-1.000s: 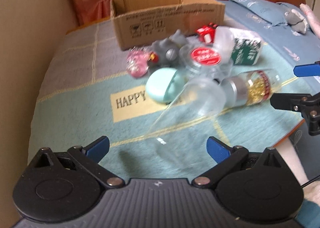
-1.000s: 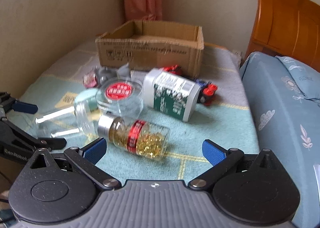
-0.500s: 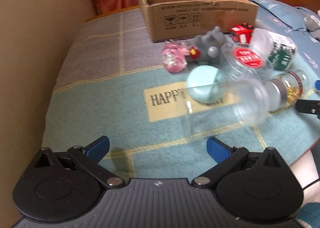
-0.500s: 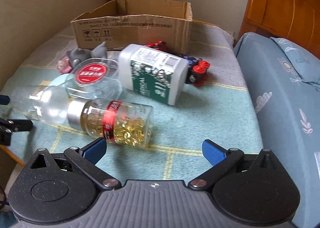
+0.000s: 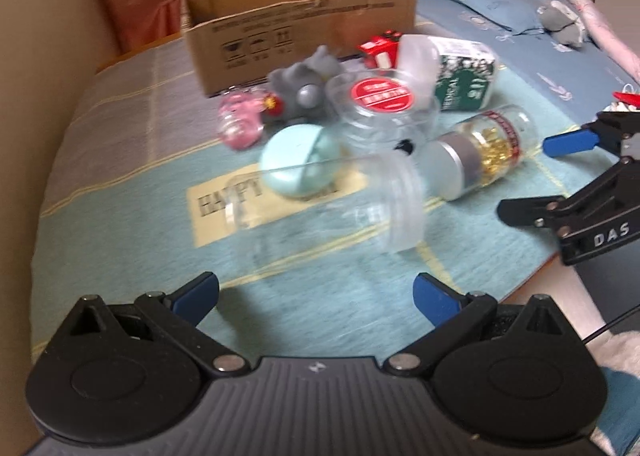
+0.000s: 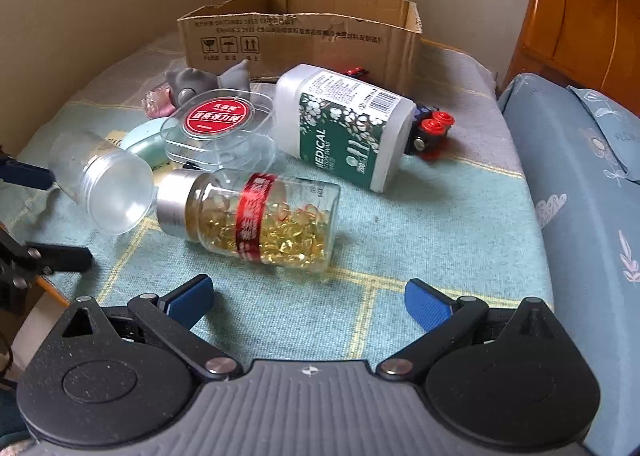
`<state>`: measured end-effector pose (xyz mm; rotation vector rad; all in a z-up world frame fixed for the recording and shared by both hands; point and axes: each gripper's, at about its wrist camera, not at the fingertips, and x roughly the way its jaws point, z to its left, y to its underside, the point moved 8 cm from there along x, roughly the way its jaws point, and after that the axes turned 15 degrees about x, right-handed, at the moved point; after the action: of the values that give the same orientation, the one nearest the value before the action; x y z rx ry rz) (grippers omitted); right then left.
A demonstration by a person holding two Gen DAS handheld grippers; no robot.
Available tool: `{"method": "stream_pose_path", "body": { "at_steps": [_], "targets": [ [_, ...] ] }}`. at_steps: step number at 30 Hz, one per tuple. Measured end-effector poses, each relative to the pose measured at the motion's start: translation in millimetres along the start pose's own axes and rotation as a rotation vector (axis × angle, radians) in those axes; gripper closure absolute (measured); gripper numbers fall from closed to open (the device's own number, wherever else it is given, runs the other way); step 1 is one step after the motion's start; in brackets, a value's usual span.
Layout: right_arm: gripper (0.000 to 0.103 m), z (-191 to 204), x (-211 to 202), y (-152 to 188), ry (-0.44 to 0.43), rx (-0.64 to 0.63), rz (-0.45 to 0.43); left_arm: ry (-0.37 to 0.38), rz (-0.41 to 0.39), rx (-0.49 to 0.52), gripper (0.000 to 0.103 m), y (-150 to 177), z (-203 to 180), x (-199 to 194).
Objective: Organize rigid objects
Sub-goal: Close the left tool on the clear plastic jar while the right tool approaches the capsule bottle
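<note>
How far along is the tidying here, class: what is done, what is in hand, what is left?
Done: nothing visibly; what shows of the cardboard box looks empty. In hand: nothing; left tongs and right tongs are both open. Left: the capsule bottle, clear jar, swab bottle and toys lie loose on the blanket.

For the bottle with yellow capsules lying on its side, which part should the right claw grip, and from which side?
Probably the glass body beside the red label of the capsule bottle, coming from above with the right claw open across its width. It lies flat, the silver cap nearly touches the empty clear jar, and the body is free.
</note>
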<state>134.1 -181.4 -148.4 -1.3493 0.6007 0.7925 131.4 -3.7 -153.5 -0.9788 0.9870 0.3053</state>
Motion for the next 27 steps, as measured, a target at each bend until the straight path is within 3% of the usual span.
{"method": "stream_pose_path", "body": {
  "at_steps": [11,13,14,27],
  "targets": [
    [0.000,-1,0,-2,-0.027,-0.033,-0.018,-0.034,-0.061,-0.014,0.001,-26,2,4],
    [0.000,0,1,-2,-0.027,-0.033,-0.019,-0.039,-0.076,-0.030,0.007,-28,6,3],
    [0.000,1,1,-2,-0.028,-0.033,-0.018,-0.035,-0.081,-0.037,0.012,-27,8,2],
    [0.000,45,2,-20,-0.087,-0.055,-0.015,-0.068,-0.088,-0.109,0.012,-15,46,0]
  ]
}}
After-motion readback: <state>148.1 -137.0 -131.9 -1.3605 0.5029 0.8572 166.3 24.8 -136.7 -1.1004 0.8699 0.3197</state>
